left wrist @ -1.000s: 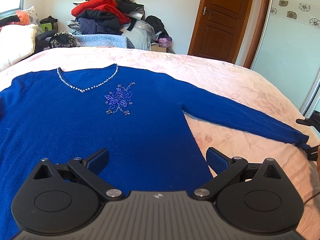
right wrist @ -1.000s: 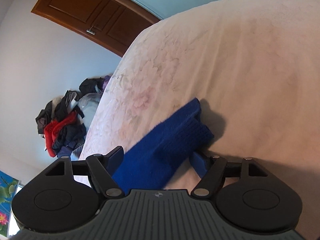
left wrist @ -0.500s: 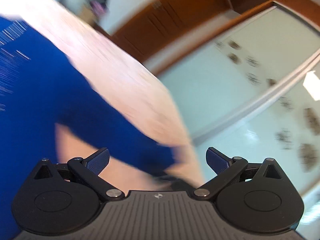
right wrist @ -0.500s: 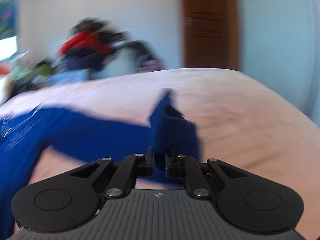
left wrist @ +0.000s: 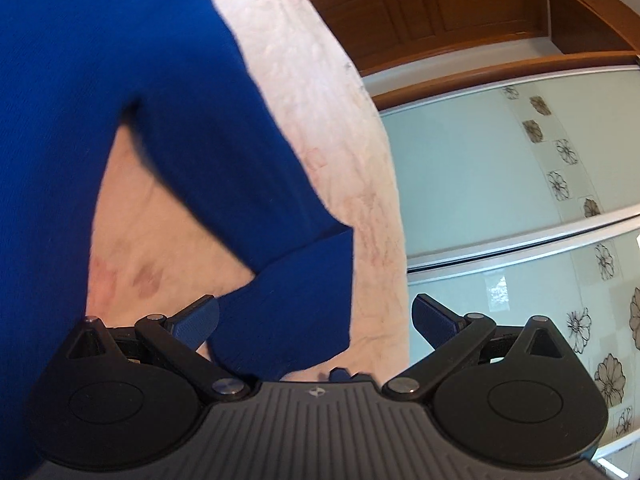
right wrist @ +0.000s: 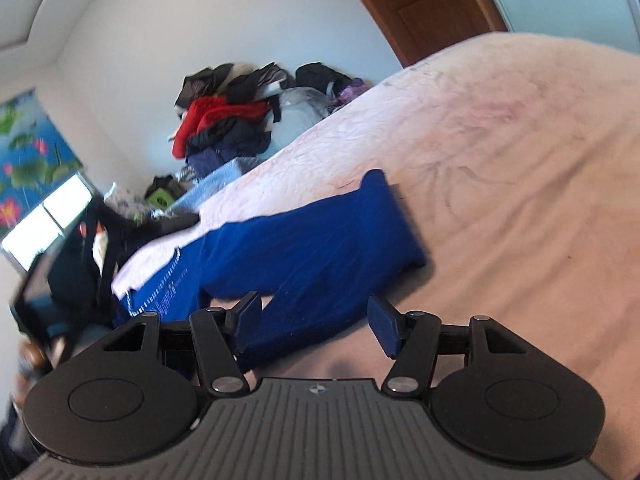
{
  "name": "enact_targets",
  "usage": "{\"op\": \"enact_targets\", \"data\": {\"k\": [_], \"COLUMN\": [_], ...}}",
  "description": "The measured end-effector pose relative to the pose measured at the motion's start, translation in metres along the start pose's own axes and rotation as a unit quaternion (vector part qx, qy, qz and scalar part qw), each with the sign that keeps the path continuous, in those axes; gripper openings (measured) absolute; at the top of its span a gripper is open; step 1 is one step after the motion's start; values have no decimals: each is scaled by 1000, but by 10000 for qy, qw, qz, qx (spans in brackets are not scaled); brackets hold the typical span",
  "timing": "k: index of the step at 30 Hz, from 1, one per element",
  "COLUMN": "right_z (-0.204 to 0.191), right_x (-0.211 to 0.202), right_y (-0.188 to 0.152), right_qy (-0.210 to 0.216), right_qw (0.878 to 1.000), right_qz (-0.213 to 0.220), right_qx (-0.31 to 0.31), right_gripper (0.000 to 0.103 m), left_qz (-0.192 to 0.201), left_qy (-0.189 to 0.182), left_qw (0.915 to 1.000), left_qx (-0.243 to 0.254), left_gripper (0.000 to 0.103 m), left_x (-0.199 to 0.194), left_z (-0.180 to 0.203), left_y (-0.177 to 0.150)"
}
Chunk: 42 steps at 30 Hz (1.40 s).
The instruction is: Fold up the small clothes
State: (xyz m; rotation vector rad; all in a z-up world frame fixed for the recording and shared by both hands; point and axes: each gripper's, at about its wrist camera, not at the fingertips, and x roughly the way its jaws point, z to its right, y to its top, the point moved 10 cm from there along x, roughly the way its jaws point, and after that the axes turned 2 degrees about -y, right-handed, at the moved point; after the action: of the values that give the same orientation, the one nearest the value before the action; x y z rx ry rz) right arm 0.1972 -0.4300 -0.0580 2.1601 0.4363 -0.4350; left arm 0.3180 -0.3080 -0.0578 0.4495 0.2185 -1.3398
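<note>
A royal-blue sweater (left wrist: 100, 60) lies flat on the pink bedspread (left wrist: 320, 80). Its right sleeve (left wrist: 240, 184) runs down to the cuff (left wrist: 296, 312), which lies between the open fingers of my left gripper (left wrist: 316, 320). In the right wrist view the same sleeve (right wrist: 312, 248) lies bent on the bed, cuff end (right wrist: 392, 220) pointing away, with the beaded neckline (right wrist: 168, 284) at the left. My right gripper (right wrist: 316, 320) is open and empty, hovering just over the sleeve.
A heap of clothes (right wrist: 228, 116) is piled by the far wall beyond the bed. A wooden door (left wrist: 432, 8) and sliding wardrobe panels with flower decals (left wrist: 520, 200) stand to the right. The bed edge (left wrist: 396, 240) falls away beside the cuff.
My right gripper had shut on the cuff and lifted it; now it is open and the sleeve lies bent on the bed. My left gripper swung right, from over the sweater body to the cuff.
</note>
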Motion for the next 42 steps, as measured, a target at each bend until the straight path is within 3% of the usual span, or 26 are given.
{"op": "enact_targets", "data": {"k": [4,9,15,17,18,19,22,24,26,31,34,37,40,42], "right_z": [10,21,27,26,25,25,27,32,39,43,36,22,-1,-14], "right_x": [3,8,12,14,13,13,9,7,7,20,42,73,103,122], "right_y": [-2,-3,-5,-5,-5,-5,-2,1,6,23,27,25,25,22], "right_qy": [4,78,66,79,88,100,129,173,313,1009,1610,1919,1967,2059], "right_qw": [9998,9987,9983,9982,9981,9981,9978,9967,9933,9699,9385,9077,9047,8908], "right_qz": [-89,-183,-212,-206,-202,-200,-158,-114,-69,-168,-478,-805,-1012,-1196], "right_qx": [182,467,530,552,567,582,629,779,1107,2208,3018,3643,3642,3871], "right_gripper": [65,68,72,74,74,74,77,78,78,77,85,85,87,88], "left_qz": [156,543,168,105,-61,-219,-280,-266,-222,322,634,940,1150,1293], "left_qy": [131,260,230,284,307,329,385,501,444,89,-91,-168,-241,-242], "left_qw": [9998,9980,9996,9995,9994,9986,9981,9982,9988,9987,9972,9943,9913,9888], "left_qx": [87,-173,26,-13,-167,-354,-399,-198,1,382,388,471,601,702], "left_gripper": [103,103,103,81,45,27,19,4,4,4,4,4,4,4], "left_x": [0,-16,12,20,25,30,30,27,22,-23,-59,-95,-128,-148], "left_z": [-2,-6,-1,-1,-6,-12,-21,-19,-10,24,34,40,42,40], "left_y": [-4,0,-3,-1,-3,-6,-13,-14,-10,34,64,85,98,104]}}
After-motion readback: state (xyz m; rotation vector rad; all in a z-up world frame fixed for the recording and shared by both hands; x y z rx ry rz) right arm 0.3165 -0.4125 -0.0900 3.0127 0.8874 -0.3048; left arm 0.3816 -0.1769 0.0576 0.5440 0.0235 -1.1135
